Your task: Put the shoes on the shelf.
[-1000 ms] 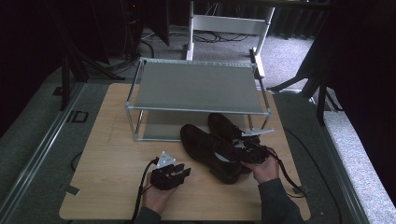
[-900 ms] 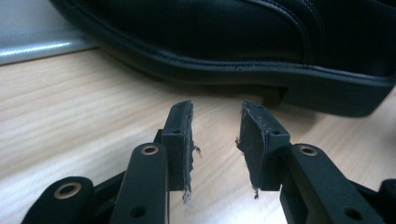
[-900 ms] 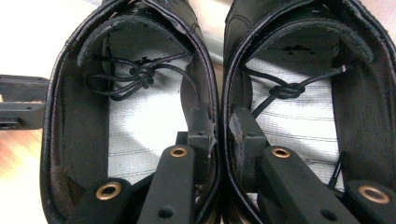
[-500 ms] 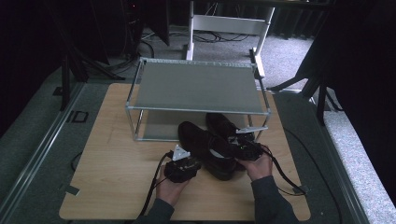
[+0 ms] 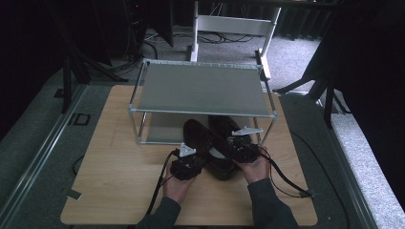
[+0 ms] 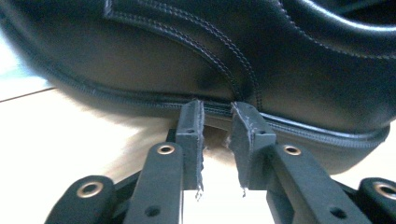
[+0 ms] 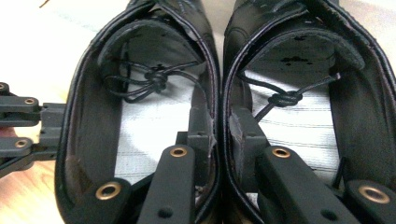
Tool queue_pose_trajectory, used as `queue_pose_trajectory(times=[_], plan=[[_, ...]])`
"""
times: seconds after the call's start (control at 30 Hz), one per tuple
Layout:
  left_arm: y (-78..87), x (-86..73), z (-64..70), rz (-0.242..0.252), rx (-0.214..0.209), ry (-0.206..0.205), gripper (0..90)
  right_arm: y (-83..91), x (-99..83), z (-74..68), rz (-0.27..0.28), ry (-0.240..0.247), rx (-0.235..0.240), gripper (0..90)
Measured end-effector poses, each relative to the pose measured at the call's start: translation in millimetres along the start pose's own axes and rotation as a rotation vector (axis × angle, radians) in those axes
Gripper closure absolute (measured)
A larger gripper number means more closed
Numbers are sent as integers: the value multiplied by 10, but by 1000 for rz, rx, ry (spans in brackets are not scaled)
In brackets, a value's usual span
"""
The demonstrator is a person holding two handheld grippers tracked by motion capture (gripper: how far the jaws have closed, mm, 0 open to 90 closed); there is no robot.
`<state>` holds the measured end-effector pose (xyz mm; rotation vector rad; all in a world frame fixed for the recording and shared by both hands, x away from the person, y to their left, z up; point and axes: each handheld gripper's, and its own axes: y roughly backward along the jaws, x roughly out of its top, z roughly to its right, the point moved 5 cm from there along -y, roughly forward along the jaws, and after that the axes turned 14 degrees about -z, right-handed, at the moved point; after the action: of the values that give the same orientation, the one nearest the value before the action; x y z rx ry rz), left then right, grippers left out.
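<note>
So compared to a second ago the pair of black leather lace-up shoes (image 5: 215, 143) has slid forward, toes now poking under the lower tier of the two-tier metal rack with grey shelves (image 5: 203, 88), when before they sat fully out on the light wooden tabletop (image 5: 114, 157). The left gripper (image 5: 187, 164) has also come over from out on the open table and is now tucked right up against the outer side of the left shoe (image 6: 233, 56). Reads to me like the shoes are being pushed into the bottom shelf as a pair, and they're maybe halfway there, heels still out on the wood. In the right gripper view, the right gripper (image 7: 219, 128) has one jaw down inside each shoe, pinching the two inner walls together where the shoes touch, so it's closed on both at once. The left one isn't holding anything: its jaws sit nearly closed with a narrow gap, tips touching the welt at the sole edge, more of a nudge or brace than a grip. Stuff I can't make out: the toes vanish in the shadow under the rack in the high view, so no idea how far in they are or whether they've met the back. The lower shelf is mostly hidden by the top one too.
</note>
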<state>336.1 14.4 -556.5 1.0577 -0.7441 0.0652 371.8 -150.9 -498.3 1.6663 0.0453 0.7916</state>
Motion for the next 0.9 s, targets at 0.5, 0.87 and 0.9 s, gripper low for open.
queue_pose_trajectory(times=[0.5, 0.87, 0.9], plan=[[-149, 292, -240, 5, 99, 14, 823, -201, 164, 26, 50, -172, -2, 799], [-193, 441, -514, 17, 193, 12, 859, -365, 424, -136, 69, -267, -69, 795], [-191, 450, -541, 22, 189, 12, 857, -380, 447, -146, 70, -274, -69, 792]])
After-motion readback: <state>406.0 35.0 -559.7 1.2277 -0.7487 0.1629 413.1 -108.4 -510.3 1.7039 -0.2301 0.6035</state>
